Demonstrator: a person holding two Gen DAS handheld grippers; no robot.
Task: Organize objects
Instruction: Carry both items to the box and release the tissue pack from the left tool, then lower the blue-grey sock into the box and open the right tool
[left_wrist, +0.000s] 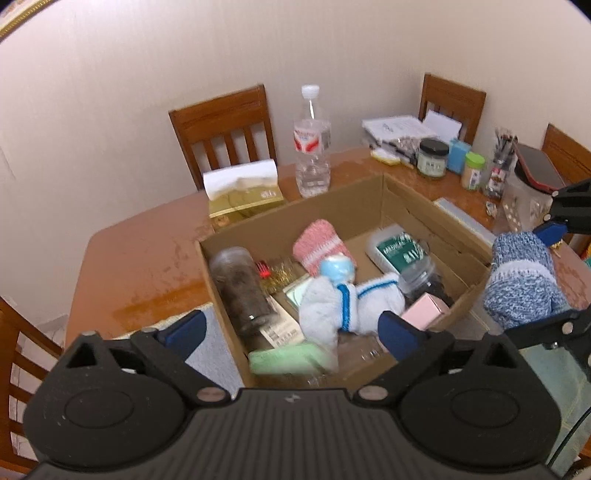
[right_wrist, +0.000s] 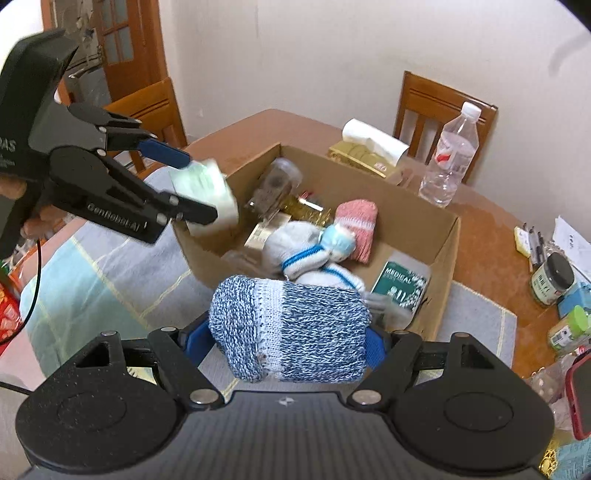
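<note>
A rolled blue knit sock (right_wrist: 290, 328) lies crosswise, long axis side to side, clamped in the right gripper (right_wrist: 288, 341) above the near wall of the cardboard box (right_wrist: 439, 236), apparently lifted for sorting. The left gripper (left_wrist: 291, 325), jaws spread, hovers over the box with a blurred green-white packet (right_wrist: 207, 195) loose between them.

Brown cardboard box (left_wrist: 402, 195) sits open on the bench, pretty full: pink sock roll (left_wrist: 323, 245), white sock with blue stripes (left_wrist: 343, 299), green packet (left_wrist: 400, 253), dark jar (left_wrist: 242, 290) lying on its side. Blue knit sock roll (right_wrist: 291, 328) is up above the box's near edge, clamped sideways. A blurry green pack (right_wrist: 207, 199) hangs over the left corner.
</note>
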